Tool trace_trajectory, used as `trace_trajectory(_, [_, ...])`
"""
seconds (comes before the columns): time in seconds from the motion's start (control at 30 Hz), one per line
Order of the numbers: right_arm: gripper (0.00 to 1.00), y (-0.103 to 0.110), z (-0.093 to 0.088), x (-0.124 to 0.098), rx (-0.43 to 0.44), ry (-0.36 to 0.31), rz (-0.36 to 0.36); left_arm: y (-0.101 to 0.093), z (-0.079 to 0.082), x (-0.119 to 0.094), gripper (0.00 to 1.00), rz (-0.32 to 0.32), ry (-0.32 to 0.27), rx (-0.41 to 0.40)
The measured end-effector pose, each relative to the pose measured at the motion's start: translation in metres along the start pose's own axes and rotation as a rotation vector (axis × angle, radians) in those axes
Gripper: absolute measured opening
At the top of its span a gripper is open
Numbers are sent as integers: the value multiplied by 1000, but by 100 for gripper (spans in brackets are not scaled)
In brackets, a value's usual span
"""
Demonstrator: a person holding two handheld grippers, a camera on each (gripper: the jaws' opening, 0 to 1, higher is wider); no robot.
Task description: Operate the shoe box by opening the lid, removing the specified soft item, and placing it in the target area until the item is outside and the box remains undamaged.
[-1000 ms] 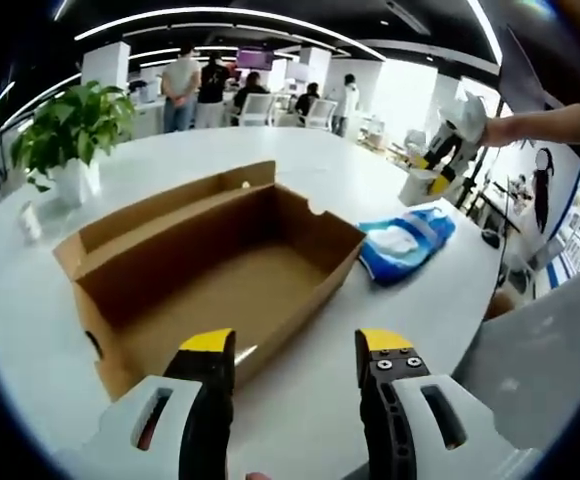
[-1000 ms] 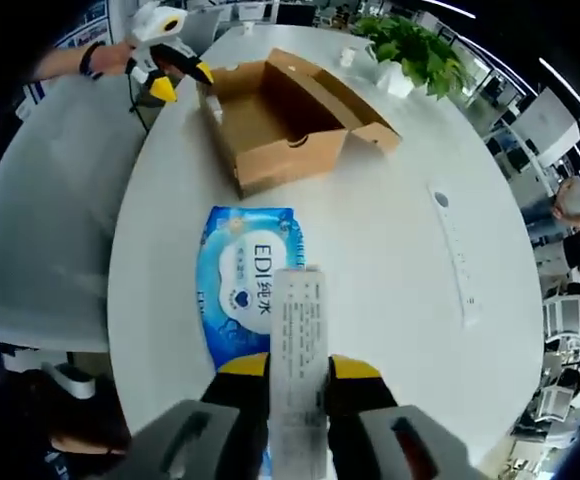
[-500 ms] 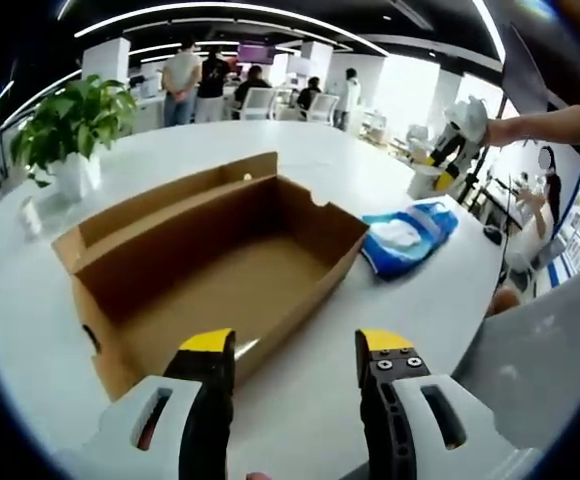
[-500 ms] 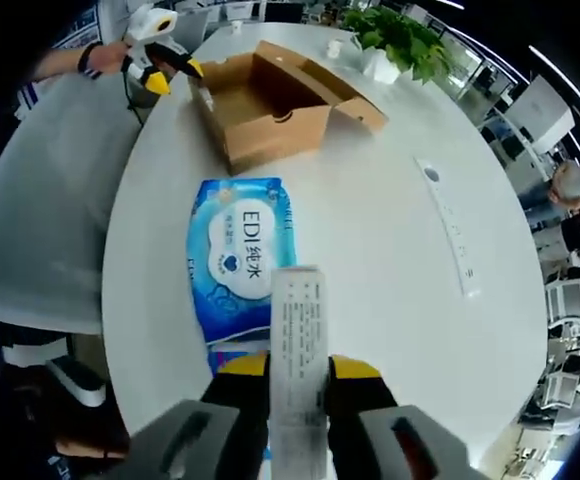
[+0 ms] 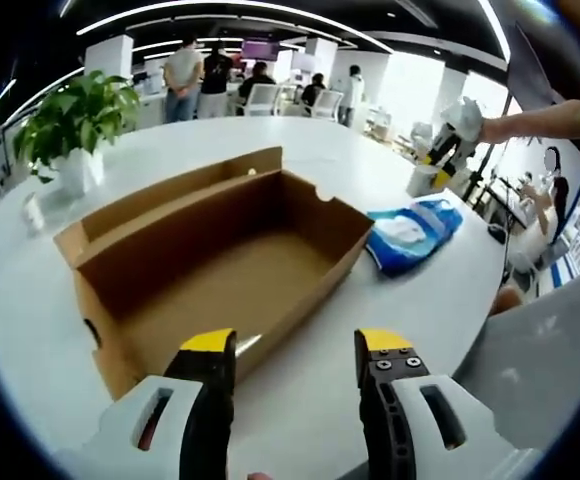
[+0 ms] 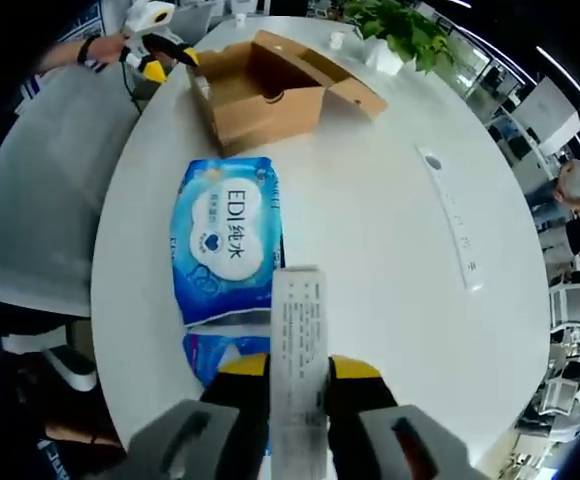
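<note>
Where the left gripper view looks out, items count as follows: one left gripper, jaws parted with nothing between them, at 6 o'clock; one open brown shoe box, hollow and bare inside, at centre just beyond the jaw tips; one blue wipes pack at 3 o'clock, lying flat on the white table outside the box, near its right-hand corner but apart from it. One potted plant stands at 10 o'clock. One right gripper shows at 2 o'clock, held by a person's arm, beyond the pack. Several people stand far off at 12 o'clock. Nothing lies between the left jaws and the box.

Right gripper view: one right gripper at 6 o'clock, jaws clenched on a white printed paper strip that rises between them. One wipes pack, label up, lies at 10 o'clock of the jaw tips, near them. One shoe box at 12 o'clock, well beyond the pack. One left gripper at 11 o'clock beside the box. One plant at 1 o'clock. One white power strip at 3 o'clock.
</note>
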State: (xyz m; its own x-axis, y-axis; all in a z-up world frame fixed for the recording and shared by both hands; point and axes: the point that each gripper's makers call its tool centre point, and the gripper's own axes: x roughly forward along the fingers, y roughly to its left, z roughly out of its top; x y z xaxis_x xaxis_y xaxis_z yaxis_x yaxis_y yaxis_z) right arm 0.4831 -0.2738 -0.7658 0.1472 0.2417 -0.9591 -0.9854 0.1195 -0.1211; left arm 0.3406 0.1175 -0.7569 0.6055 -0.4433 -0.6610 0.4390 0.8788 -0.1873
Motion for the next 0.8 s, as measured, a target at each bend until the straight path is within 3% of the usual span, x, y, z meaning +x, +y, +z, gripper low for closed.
trace_trajectory(0.43, [17,-10,-13,15,-18,5,19,-11,1,2,49,3,3,21])
trace_trajectory(0.8, [17,-14,-21,28,-11,0,30,-2,-4,1,49,28,16,2])
